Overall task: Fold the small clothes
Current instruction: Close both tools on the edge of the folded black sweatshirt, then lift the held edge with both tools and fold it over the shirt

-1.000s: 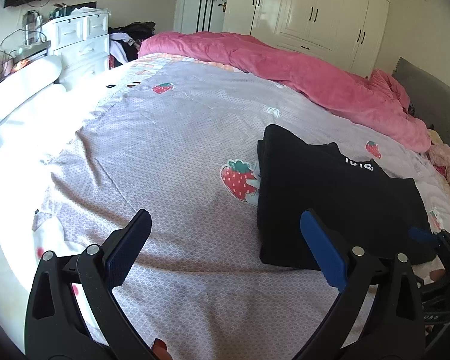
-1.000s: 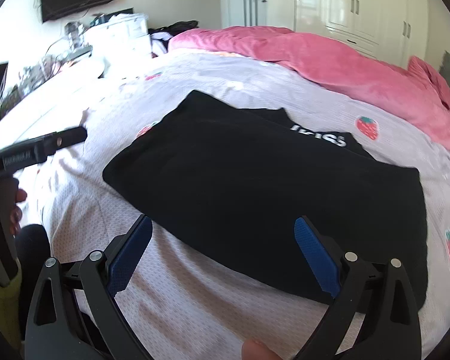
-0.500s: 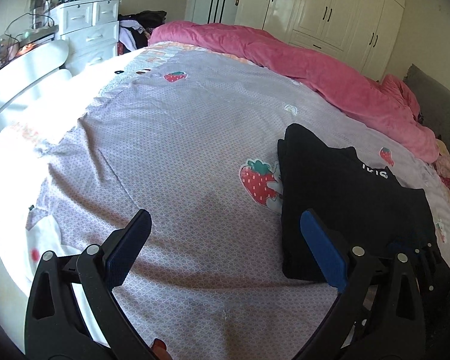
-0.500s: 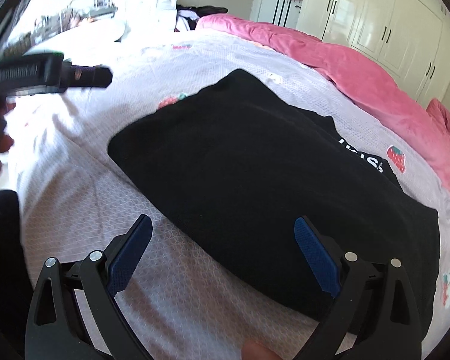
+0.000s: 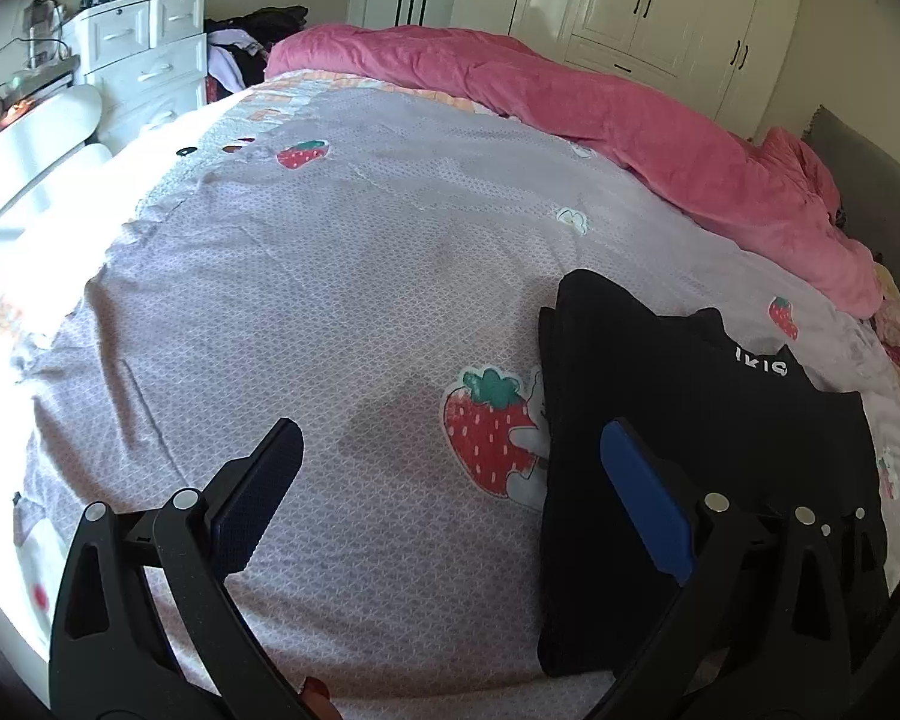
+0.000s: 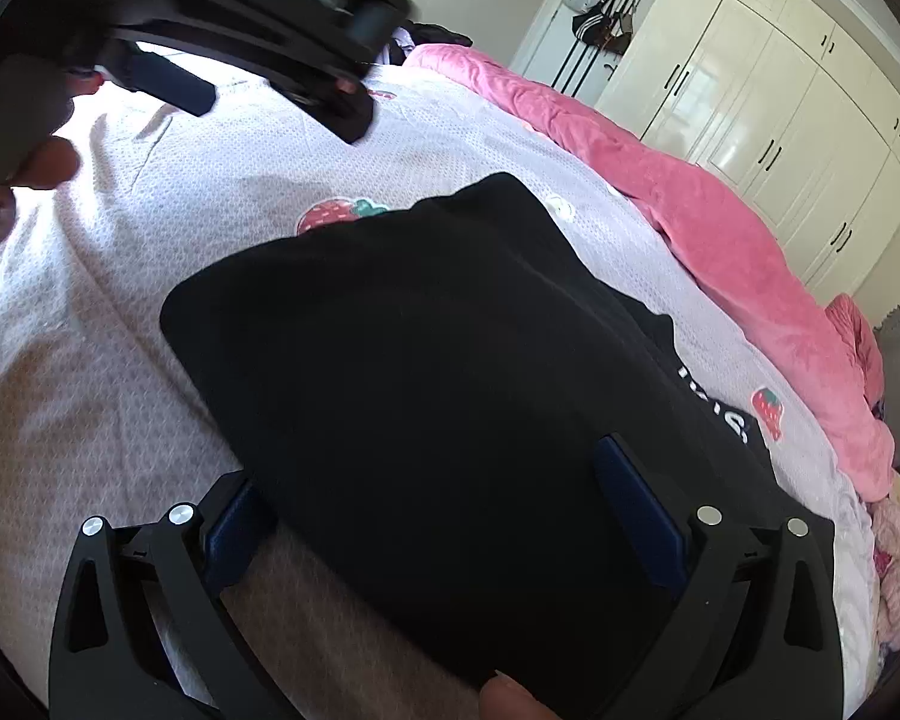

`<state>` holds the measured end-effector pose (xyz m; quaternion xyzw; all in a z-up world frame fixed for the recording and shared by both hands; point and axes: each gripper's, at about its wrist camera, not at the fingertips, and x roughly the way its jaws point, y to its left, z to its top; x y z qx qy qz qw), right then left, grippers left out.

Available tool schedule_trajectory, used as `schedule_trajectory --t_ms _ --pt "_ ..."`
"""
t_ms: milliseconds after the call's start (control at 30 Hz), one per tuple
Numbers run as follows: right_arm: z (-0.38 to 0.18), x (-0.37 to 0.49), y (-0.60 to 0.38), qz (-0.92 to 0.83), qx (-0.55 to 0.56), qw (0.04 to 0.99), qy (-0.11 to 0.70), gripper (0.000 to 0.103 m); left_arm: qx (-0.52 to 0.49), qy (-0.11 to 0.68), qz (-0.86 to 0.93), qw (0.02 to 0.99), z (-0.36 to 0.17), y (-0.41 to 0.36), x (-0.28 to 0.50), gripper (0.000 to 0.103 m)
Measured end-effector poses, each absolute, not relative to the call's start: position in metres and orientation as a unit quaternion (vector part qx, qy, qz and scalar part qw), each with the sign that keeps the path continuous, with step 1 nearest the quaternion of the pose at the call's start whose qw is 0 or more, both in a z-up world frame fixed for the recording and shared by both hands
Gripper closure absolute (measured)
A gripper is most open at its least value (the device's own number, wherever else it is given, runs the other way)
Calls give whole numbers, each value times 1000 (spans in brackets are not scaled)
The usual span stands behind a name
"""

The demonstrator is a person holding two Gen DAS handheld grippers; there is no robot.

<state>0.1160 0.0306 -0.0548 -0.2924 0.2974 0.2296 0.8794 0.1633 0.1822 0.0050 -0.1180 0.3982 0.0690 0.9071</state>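
Left wrist view: the left tongs [image 5: 450, 480] are being held released, jaws wide, nothing between them. The black top [image 5: 678, 438] is lying flat on the bed sheet [image 5: 306, 312], ahead and to the right of these tongs; its near-left edge is passing just behind the right pad [image 5: 645, 501], while the left pad is standing over bare sheet. The long axis of the top is judged to be running away from the tongs and to the right, toward the white lettering [image 5: 762, 363]. Open sheet is lying ahead and to the left. The pink duvet [image 5: 630, 120] is bunched along the far side, well apart from the top.

Right wrist view: the right tongs [image 6: 438, 510] are also being held released, gripping nothing. They are being held low at the near edge of the top [image 6: 450, 390], which is filling the gap between the jaws; whether a pad is already under the hem cannot be told. The left tongs [image 6: 258, 30] are showing at upper left, well apart from the cloth.

The right tongs are judged the nearer. The next fold is judged to depend on the near edge being carried toward the lettered end. Room is ample to the left, tighter to the right, where loose pink clothes [image 6: 897, 540] are lying near the sheet's edge.
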Motion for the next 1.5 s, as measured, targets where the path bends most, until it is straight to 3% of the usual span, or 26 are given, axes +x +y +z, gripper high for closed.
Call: schedule_trajectory --t_ms 67,133,200,367,467,700,967,1033,1133,1233,1500 --pt "-53 116 31 230 -290 882 291 10 -118 406 64 904 3 180 172 10" --pt "-51 117 29 236 -286 884 286 27 -120 409 58 903 2 178 180 10" --pt "-52 116 29 240 -286 882 288 32 -125 413 48 901 2 175 187 10" --pt "-47 120 18 237 -259 891 288 63 -131 423 23 896 -1 165 201 10" --pt "-40 121 9 249 -232 896 285 73 -141 430 4 892 -4 158 208 10" --pt "-34 117 -1 261 -201 903 276 77 -178 447 -40 876 -16 151 218 11" --pt "-29 116 -9 267 -176 907 274 81 -264 464 -100 840 -35 144 226 39" --pt "-27 114 -12 269 -169 908 274 82 -258 466 -98 841 -36 140 227 60" --pt "-24 112 -18 270 -156 910 272 84 -246 463 -95 846 -29 130 226 76" --pt "-19 109 -25 269 -145 914 267 85 -234 455 -93 854 -17 121 223 81" --pt "9 102 -66 258 -93 931 241 87 -202 423 -95 878 30 84 207 81"
